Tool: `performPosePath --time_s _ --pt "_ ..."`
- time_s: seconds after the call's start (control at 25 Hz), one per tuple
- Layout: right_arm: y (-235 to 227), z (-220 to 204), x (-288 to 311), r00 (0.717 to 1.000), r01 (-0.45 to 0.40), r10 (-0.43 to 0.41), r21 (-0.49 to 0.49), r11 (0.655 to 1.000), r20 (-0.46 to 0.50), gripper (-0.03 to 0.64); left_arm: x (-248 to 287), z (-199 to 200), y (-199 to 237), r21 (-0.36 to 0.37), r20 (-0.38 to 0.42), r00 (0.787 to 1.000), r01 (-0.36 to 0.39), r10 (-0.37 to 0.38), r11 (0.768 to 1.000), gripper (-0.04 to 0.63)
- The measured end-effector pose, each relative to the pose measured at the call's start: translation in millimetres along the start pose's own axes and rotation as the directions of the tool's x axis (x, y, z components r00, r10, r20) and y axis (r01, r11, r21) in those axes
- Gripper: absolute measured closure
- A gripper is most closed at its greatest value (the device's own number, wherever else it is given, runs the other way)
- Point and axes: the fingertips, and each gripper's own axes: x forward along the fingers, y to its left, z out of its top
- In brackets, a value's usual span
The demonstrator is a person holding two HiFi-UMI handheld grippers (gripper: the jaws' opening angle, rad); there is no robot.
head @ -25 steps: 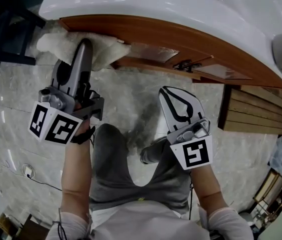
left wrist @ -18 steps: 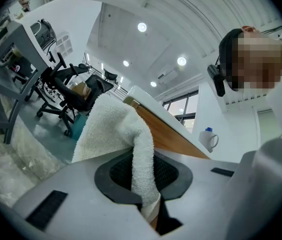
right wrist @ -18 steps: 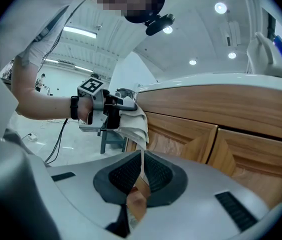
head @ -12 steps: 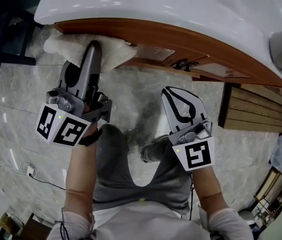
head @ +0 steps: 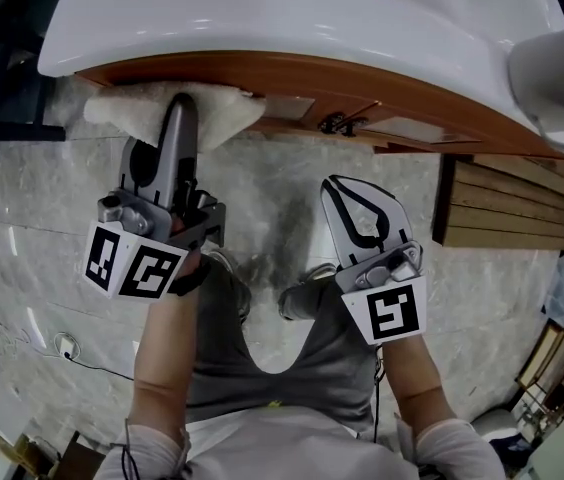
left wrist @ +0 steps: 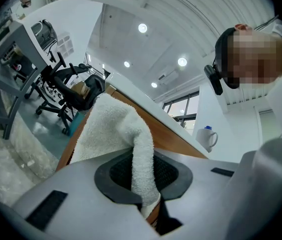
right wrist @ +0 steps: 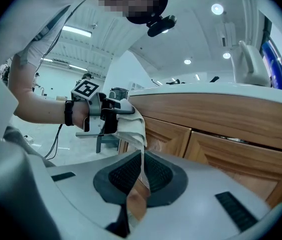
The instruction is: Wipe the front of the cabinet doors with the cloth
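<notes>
Floor (head: 42, 198): grey marbled tile, fills most of the head view below the cabinet.
Washbasin top (head: 262, 18): white, glossy, curved front edge; overhangs the cabinet.
Cabinet doors (right wrist: 233, 156): warm brown wood, framed panels, side by side under a plain wooden band. A dark handle (head: 337, 123) sits on the front, between the two tongs as seen from the head.
Slatted wooden panel (head: 512, 208): on the floor to the right of the cabinet, well apart from both tongs.
Cloth (head: 127, 113): white terry, bunched. It lies flat against the cabinet front at its left end, just under the overhang. Most of it spreads to the left of the tongs' tip; one fold runs back between the jaws.
Left tongs (head: 182, 103): pinching the cloth. In the left gripper view the fold (left wrist: 143, 159) passes straight down between the dark pads, jaws pressed onto it. Tip pushed up to the cabinet front with the cloth between.
Right tongs (head: 338, 184): jaws pressed together, nothing held between them. Held over the floor, short of the doors, touching neither cabinet nor cloth.
Mug (head: 557, 83): white, on the washbasin top at far right.
</notes>
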Motion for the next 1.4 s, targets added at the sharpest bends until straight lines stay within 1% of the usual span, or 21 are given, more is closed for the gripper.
performPosePath --time_s 0.12,0.48,0.6,0.8,1.08,1.28,1.4 --pt "-5.8 1.2 -6.7 1.0 0.013 -0.013 0.007 1.0 0.001 0.572 2.8 -2.3 -7.6 0.002 0.005 1.0 -0.002 0.002 1.0 0.543" --pt "-24.0 -16.5 -23.7 0.999 0.037 -0.037 -0.002 0.999 0.001 0.572 19.6 -28.4 -40.5 -0.017 -0.003 0.998 0.07 -0.07 0.997 0.543" --pt "-25.1 -20.5 -28.7 0.999 0.044 -0.044 0.005 0.999 -0.002 0.572 23.3 -34.2 -49.0 -0.015 -0.002 0.997 0.08 -0.08 0.997 0.543" --pt "-24.3 -20.0 -36.8 0.999 0.052 -0.052 0.015 0.999 -0.013 0.572 29.6 -38.8 -62.6 -0.04 -0.003 0.995 0.095 -0.096 0.995 0.543" --pt "-33.0 -21.3 -54.0 0.997 0.067 -0.066 0.023 0.997 -0.029 0.572 46.5 -56.2 -93.6 -0.072 -0.024 0.988 0.149 -0.151 0.986 0.543" --pt "-38.2 -19.8 -68.3 0.996 0.085 -0.083 0.033 0.996 -0.041 0.572 56.9 -63.9 -119.4 -0.085 -0.042 0.978 0.199 -0.203 0.976 0.543" --pt "-39.4 -22.0 -72.7 0.995 0.083 -0.081 0.029 0.996 -0.051 0.572 59.7 -68.4 -126.7 -0.092 -0.047 0.976 0.21 -0.214 0.974 0.543"
